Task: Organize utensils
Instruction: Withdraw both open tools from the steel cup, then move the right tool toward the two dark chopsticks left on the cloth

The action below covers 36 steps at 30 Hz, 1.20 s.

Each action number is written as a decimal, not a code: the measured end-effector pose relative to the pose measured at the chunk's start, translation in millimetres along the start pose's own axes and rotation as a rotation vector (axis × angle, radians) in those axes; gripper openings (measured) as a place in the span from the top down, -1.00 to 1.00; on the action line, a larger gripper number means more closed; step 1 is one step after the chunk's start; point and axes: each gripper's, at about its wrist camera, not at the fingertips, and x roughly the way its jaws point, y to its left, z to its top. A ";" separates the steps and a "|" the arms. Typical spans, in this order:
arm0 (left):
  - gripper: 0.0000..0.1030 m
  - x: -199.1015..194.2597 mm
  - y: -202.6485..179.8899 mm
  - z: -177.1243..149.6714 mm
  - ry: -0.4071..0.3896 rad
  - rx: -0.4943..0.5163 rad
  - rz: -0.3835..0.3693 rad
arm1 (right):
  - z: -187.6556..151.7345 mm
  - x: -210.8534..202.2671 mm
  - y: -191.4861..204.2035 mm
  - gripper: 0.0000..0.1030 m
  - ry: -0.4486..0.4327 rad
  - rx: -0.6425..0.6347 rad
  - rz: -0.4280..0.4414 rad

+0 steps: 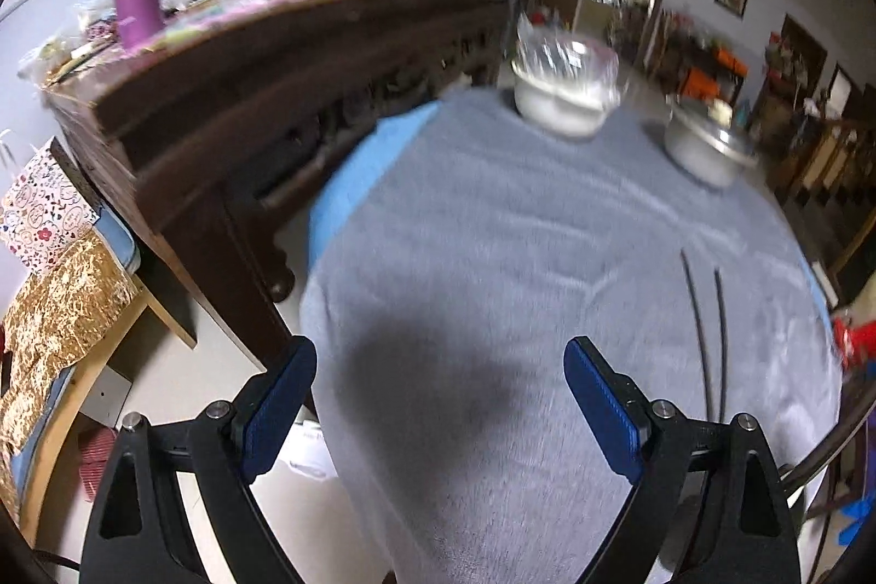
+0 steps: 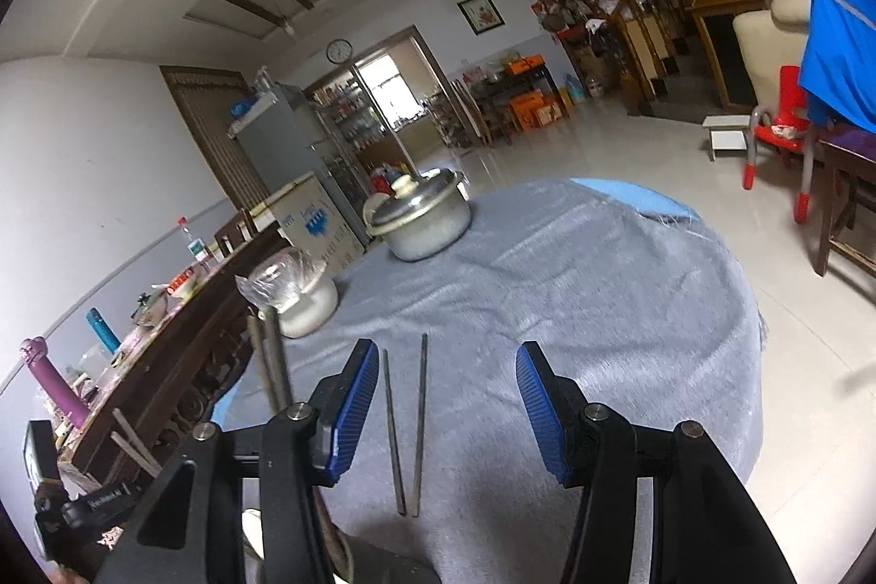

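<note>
Two dark chopsticks (image 2: 408, 425) lie side by side on the grey cloth (image 2: 547, 310) of the round table. In the right wrist view they lie between my right gripper's (image 2: 446, 414) open blue pads, nearer the left pad, and nothing is held. In the left wrist view the same chopsticks (image 1: 709, 337) lie to the right of my left gripper (image 1: 441, 398), which is open and empty above the cloth (image 1: 493, 255). More thin sticks (image 2: 271, 359) stand upright at the left of the right wrist view, their holder hidden.
A white bowl covered with plastic film (image 1: 564, 86) (image 2: 295, 294) and a lidded metal pot (image 1: 706, 146) (image 2: 419, 214) stand at the table's far side. A dark wooden sideboard (image 1: 246, 91) with clutter runs along the left. A red chair (image 2: 777, 135) stands far right.
</note>
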 end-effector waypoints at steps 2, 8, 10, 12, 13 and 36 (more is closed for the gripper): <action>-0.79 6.5 -5.4 -3.5 0.004 0.021 -0.006 | -0.9 2.7 -4.2 -0.08 0.010 0.009 -0.011; -0.78 18.2 -17.7 -9.2 0.006 0.058 -0.030 | -2.0 17.0 -17.0 -0.08 0.041 0.035 -0.046; -0.79 23.0 -22.9 -10.2 0.015 0.075 -0.035 | -3.7 24.1 -21.2 -0.08 0.059 0.046 -0.050; -0.78 30.5 -29.0 -11.5 0.032 0.095 -0.023 | -6.6 31.9 -25.5 -0.08 0.084 0.056 -0.051; -0.79 34.5 -31.7 -12.4 0.040 0.105 -0.021 | -8.2 35.0 -27.0 -0.08 0.092 0.059 -0.051; -0.78 83.6 -75.4 -16.9 0.108 0.202 0.015 | -32.5 87.3 -52.8 -0.08 0.235 0.093 -0.021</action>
